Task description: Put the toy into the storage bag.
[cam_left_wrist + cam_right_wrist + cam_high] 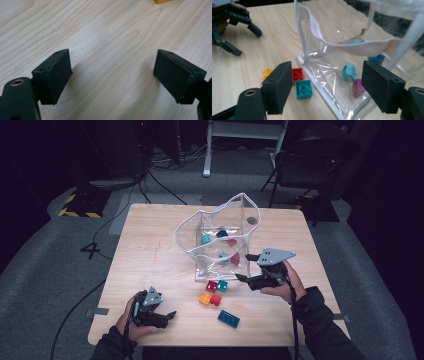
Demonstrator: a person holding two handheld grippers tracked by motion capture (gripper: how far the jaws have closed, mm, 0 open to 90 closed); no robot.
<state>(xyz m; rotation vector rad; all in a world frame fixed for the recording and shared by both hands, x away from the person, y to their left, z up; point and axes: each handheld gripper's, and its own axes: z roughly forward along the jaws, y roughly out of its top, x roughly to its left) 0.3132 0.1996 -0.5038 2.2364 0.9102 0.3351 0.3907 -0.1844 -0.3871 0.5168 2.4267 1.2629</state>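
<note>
While right gripper [325, 87] gapes empty, teal brick [304, 89] light, rigid, slick: pinch flat sides. Left gripper [112, 75] apart, empty.

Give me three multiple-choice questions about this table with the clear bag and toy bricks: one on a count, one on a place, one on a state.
1. How many bricks lie on the table outside the clear bag?
A. two
B. five
C. nine

2. Where is the orange brick?
A. inside the bag
B. on the chair
C. on the table, beside a red brick

3. How do the right gripper fingers stand?
A. open, nothing gripped
B. shut on a teal brick
C. shut on the bag's strap

Answers:
1 B, the high view shows two red, one teal, one orange and one blue brick in front of the bag.
2 C, it lies on the wood next to the red one.
3 A, the right gripper view shows a wide gap between them.
</note>
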